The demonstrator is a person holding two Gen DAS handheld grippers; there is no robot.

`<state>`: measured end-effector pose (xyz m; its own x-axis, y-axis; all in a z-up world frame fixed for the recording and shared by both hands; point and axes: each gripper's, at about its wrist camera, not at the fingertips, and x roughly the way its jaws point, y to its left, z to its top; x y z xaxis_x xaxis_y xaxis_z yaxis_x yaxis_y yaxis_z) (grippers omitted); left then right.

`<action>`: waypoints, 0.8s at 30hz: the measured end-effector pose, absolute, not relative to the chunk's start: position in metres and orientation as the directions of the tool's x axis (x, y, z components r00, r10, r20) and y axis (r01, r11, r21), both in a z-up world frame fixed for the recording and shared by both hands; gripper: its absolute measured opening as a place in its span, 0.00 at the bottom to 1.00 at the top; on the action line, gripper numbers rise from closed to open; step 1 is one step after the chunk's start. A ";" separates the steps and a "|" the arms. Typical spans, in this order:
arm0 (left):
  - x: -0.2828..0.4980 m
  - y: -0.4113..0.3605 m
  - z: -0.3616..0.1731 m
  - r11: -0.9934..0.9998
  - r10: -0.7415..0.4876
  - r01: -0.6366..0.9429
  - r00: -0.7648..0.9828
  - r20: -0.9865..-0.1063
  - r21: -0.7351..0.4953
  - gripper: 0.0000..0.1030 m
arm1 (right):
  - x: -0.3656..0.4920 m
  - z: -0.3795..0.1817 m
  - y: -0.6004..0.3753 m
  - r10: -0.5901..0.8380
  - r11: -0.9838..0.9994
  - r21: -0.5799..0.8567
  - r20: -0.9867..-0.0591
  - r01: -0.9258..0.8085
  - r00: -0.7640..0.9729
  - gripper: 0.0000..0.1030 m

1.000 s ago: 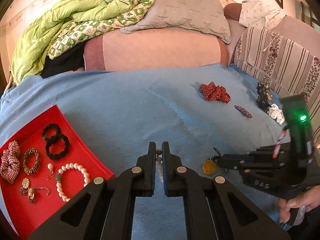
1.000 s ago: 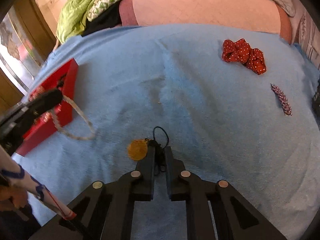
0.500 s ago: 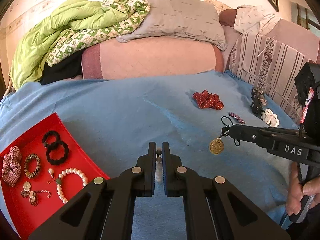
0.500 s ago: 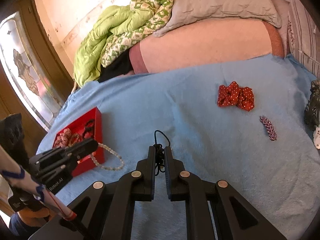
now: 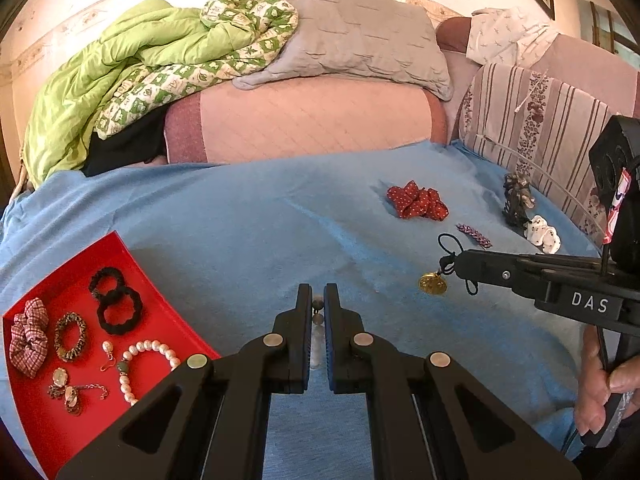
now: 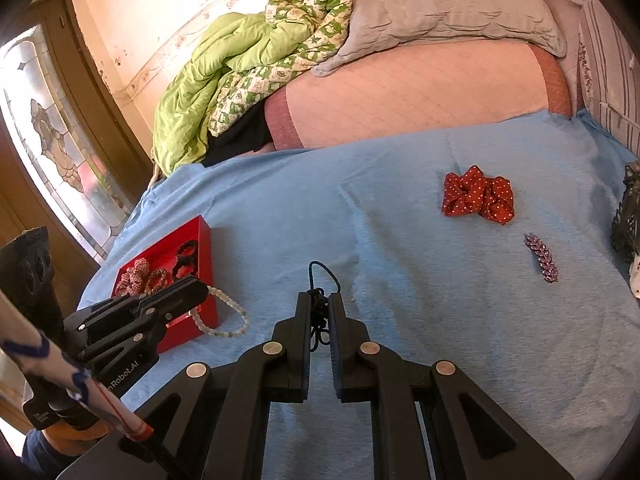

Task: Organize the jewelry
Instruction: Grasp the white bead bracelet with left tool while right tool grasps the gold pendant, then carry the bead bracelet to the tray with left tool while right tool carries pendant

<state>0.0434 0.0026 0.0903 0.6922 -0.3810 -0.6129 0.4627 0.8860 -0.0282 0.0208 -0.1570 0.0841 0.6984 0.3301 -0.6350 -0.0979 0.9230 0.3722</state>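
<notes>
Two tongs work over a bed covered in a blue sheet (image 5: 240,232). The left tongs (image 5: 318,308) are closed on a string of pale beads (image 6: 224,316). The right tongs (image 6: 320,308) are clamped on the black cord (image 6: 320,280) of a gold pendant (image 5: 433,283).

One red tray (image 5: 44,432) sits at eight o'clock in the left wrist view. It holds two black scrunchies (image 5: 114,300), one checked scrunchie (image 5: 28,336), one brown beaded bracelet (image 5: 71,336), one pearl bracelet (image 5: 144,364), one pearl drop earring (image 5: 107,354) and a small tangle of metal earrings (image 5: 68,392) that cannot be counted. Loose on the sheet lie one red dotted scrunchie (image 5: 418,200), one purple jewelled clip (image 5: 474,235), one dark claw clip (image 5: 516,200) and one white dotted piece (image 5: 543,234).

Only the left wrist view shows the pendant, hanging clear of the sheet at three o'clock, and the tray's full contents. Only the right wrist view shows the bead string drooping in a loop from the left tongs down to the sheet just beside the tray's near wall, at nine o'clock, and a stained-glass window (image 6: 52,152) beyond the bed's left edge.

The middle of the sheet lies bare between tray and loose pieces. A pink bolster (image 5: 304,120) closes the far edge at twelve o'clock.
</notes>
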 end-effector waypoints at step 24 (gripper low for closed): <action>0.035 0.060 0.117 0.919 -0.357 0.389 0.756 -0.549 -0.061 0.05 | 0.031 0.098 -0.097 0.395 0.905 0.384 -0.605 -0.182 0.692 0.09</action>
